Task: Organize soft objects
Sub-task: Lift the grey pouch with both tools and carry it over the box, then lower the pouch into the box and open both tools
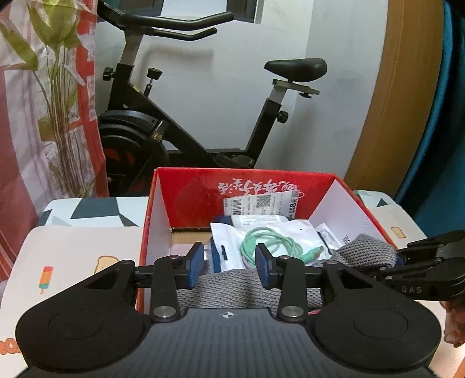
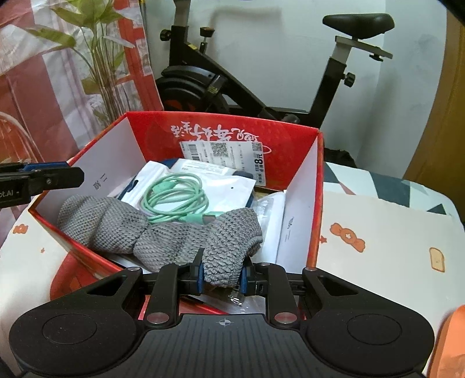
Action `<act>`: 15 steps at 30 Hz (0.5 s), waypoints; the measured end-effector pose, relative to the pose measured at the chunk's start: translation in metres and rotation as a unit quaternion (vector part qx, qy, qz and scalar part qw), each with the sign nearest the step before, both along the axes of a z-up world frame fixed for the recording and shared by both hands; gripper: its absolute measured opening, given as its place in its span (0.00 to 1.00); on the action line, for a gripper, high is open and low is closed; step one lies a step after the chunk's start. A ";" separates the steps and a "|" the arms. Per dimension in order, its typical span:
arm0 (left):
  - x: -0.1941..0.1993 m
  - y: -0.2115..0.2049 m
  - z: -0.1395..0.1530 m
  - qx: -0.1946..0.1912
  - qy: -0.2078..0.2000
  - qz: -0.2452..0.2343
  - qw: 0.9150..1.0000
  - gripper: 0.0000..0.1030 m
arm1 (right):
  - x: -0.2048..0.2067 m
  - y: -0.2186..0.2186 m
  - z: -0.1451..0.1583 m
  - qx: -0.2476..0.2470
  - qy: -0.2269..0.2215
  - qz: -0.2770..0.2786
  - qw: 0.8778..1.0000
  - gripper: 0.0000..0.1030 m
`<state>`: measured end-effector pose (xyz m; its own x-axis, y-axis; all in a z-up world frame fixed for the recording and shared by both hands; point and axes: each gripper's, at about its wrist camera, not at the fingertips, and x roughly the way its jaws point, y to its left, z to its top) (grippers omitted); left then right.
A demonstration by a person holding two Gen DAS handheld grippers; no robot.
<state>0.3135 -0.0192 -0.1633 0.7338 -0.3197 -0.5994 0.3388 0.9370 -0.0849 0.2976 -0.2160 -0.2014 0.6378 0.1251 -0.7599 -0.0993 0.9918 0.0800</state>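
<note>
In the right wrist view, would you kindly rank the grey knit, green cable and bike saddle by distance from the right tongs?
1. Grey knit, clamped in the right tongs.
2. Green cable, behind it in the box.
3. Bike saddle, far back, upper right.

Both grippers: matte black plastic, ribbed top plate with white crosshair, round side discs, silver pivot screws, blue pads (image 1: 195,261). Right gripper (image 2: 222,276) side lettering "DAS". Left gripper (image 1: 229,263) identical build.

We cannot see the red box (image 2: 302,162) floor beneath the grey knit cloth (image 2: 174,232); label (image 2: 223,154) print stays illegible.
</note>
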 end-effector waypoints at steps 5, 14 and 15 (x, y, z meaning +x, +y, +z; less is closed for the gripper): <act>-0.004 0.003 0.005 0.004 -0.012 0.016 1.000 0.86 | 0.001 -0.001 0.002 -0.013 0.001 -0.004 1.000 0.32; -0.003 0.008 0.012 0.012 -0.017 0.064 0.998 0.97 | -0.002 -0.019 0.027 -0.020 -0.044 -0.028 0.998 0.55; -0.003 0.009 0.012 0.013 -0.018 0.069 0.997 0.97 | -0.002 -0.021 0.030 -0.017 -0.051 -0.029 0.998 0.46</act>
<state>0.3109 -0.0106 -0.1508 0.7905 -0.2000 -0.5789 0.2096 0.9765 -0.0511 0.2955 -0.2365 -0.1713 0.7171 0.0612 -0.6943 -0.0485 0.9981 0.0379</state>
